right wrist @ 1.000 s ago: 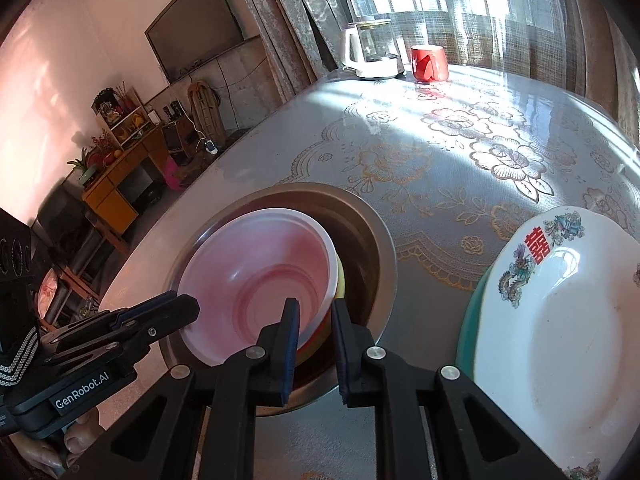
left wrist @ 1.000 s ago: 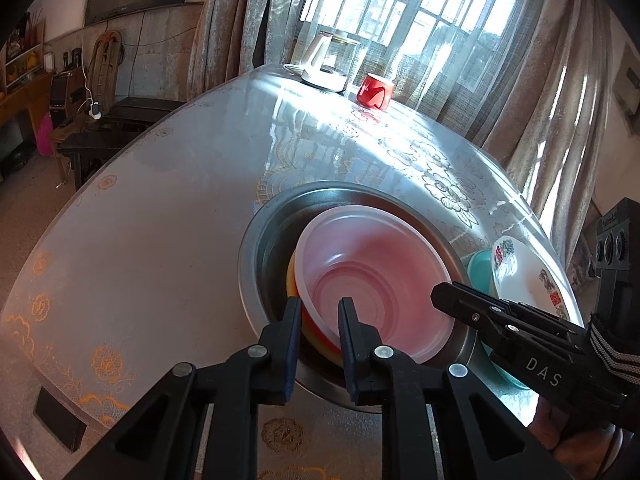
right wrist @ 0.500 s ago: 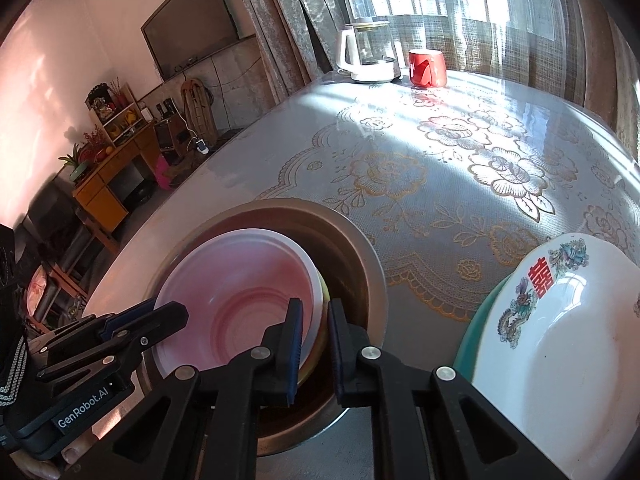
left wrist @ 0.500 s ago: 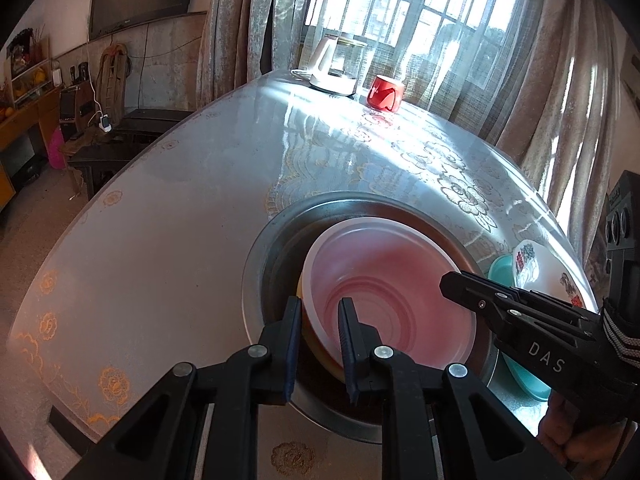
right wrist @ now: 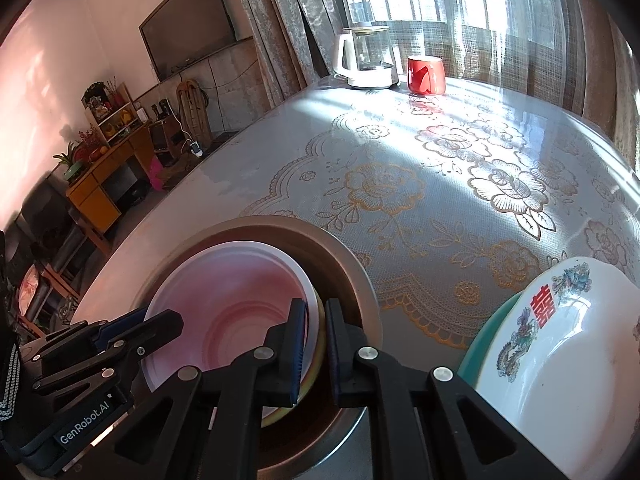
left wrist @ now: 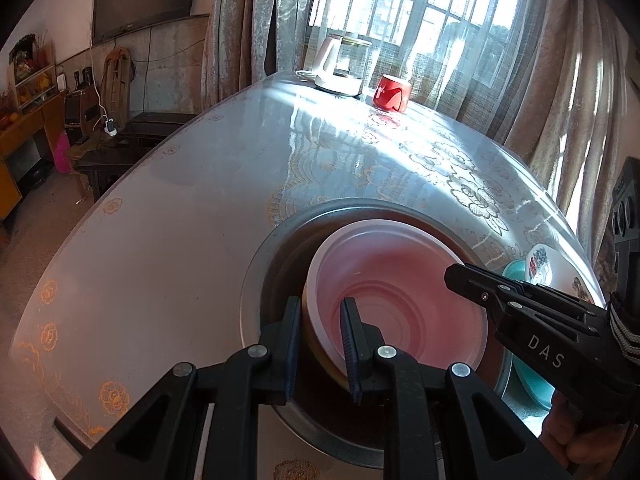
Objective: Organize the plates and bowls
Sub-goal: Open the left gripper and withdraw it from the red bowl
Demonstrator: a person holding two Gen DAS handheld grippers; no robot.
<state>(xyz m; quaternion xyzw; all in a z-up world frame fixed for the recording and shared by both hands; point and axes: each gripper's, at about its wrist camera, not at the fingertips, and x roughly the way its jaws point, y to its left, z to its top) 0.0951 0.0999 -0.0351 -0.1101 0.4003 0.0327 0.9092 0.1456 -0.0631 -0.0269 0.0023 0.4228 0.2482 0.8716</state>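
Nested in the metal basin (left wrist: 264, 280): pink bowl (left wrist: 400, 292) stacked inside a yellow bowl (left wrist: 310, 334), both tipped up off the basin's floor. Left gripper (left wrist: 321, 312) straddling the stacked rims on the basin's near-left side, jaws easing open a touch with the rims between the pads. Right gripper (right wrist: 316, 312) on the opposite side of the basin, clamped tight on the same pair of rims.

Looks like thin, light plastic: probably flexes at the lip, glossy enough to slip, unlikely to shatter. Best held at the rim, one finger inside, one outside, on both sides at once to stop the stack twisting or the two bowls parting.

Just beside the basin, to its right: a white decorated plate (right wrist: 560, 360) resting on a teal dish (right wrist: 484, 336); hard and likely breakable, the thing to avoid clipping on any move rightward. Basin wall itself close behind the fingers, little room there. Far across the table (right wrist: 400, 184) from the basin: kettle (right wrist: 368, 60) and red mug (right wrist: 426, 76), well clear.
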